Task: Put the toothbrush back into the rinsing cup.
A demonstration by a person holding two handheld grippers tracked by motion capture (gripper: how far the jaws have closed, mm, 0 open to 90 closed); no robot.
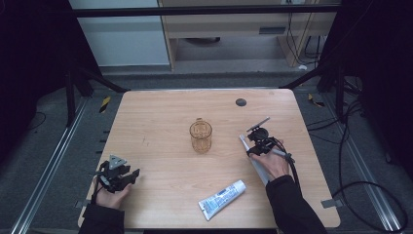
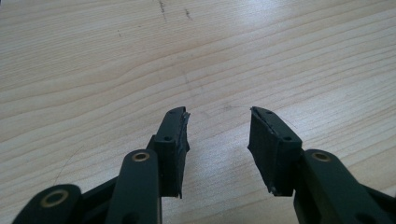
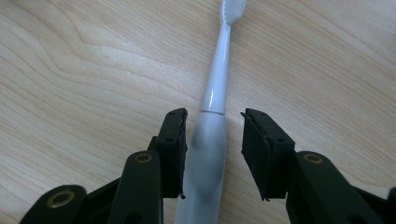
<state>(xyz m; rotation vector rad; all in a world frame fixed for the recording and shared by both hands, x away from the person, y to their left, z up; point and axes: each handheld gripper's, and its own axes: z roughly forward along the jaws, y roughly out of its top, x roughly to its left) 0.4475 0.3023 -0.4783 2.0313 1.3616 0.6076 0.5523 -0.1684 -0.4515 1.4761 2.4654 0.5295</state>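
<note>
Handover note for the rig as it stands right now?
Left gripper: jaws open, nothing between them, near the table's front left edge.
Right gripper: jaws open astride the toothbrush handle; left pad near it, gap on the right, not clamped.
Toothbrush lies flat, right of the amber cup. Toothpaste tube lies near the front edge.
Done: right gripper lined up over the brush.
Left: probably close and lift.

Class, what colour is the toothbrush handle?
The toothbrush is white above, grey below; clearest in the right gripper view.
</note>
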